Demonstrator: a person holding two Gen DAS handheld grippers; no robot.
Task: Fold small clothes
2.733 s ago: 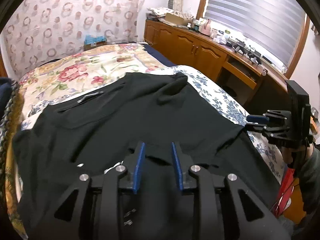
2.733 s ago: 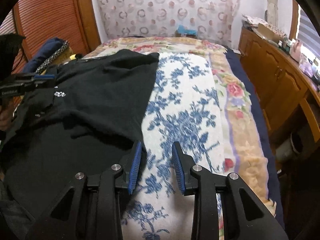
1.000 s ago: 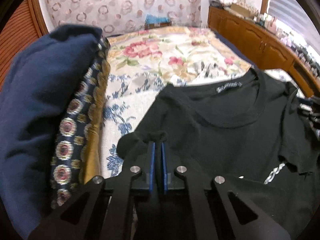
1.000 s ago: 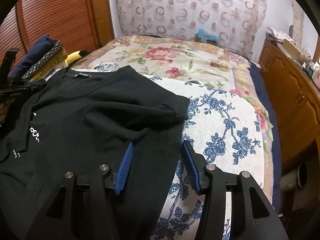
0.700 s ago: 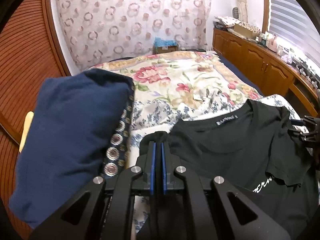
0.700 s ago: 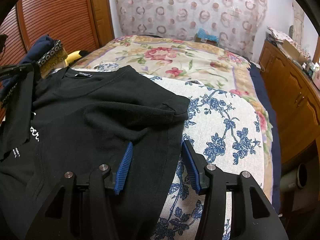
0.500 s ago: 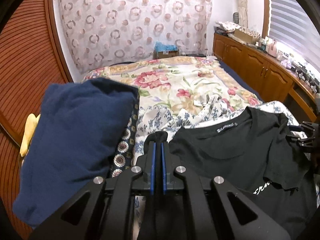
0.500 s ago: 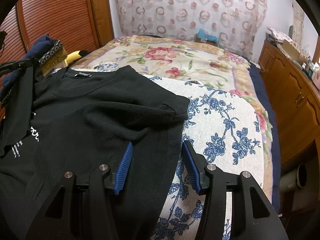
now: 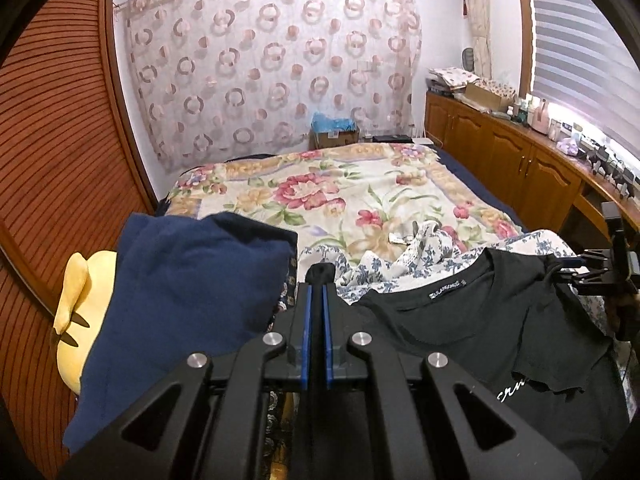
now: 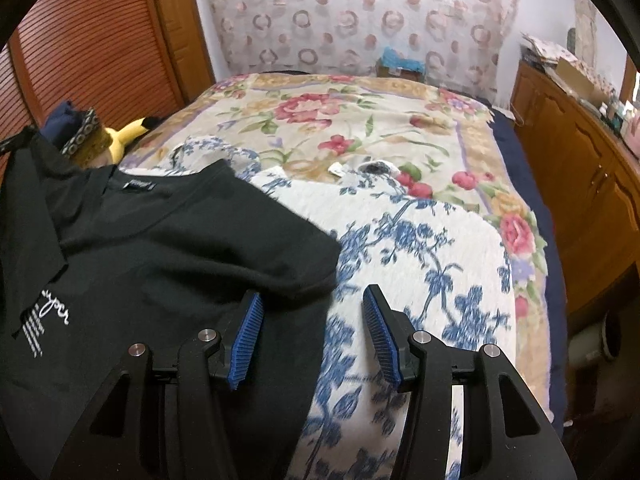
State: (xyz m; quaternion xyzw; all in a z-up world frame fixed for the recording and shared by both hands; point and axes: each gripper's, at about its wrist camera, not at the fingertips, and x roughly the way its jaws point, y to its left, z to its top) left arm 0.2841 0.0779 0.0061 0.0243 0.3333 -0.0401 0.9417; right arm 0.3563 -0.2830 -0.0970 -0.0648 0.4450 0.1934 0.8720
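A black T-shirt (image 9: 472, 332) with white lettering lies on the bed, collar toward the far end. My left gripper (image 9: 315, 300) is shut on a pinch of its left sleeve or shoulder and holds it lifted. In the right wrist view the T-shirt (image 10: 160, 256) fills the left half, its right sleeve just ahead of my right gripper (image 10: 312, 312). The right gripper is open and holds nothing; its left finger is over the shirt, its right finger over the blanket. The right gripper also shows at the right edge of the left wrist view (image 9: 600, 276).
A blue-flowered white blanket (image 10: 424, 264) lies over a floral bedspread (image 9: 340, 196). A navy pillow (image 9: 180, 304) and a yellow plush toy (image 9: 76, 312) sit at the left. Wooden cabinets (image 9: 520, 168) run along the right, a slatted wooden wall (image 9: 52, 160) on the left.
My left gripper shut on the shirt's left shoulder and lifted it, tilting upward. My right gripper opened wider and moved forward and up to the right sleeve.
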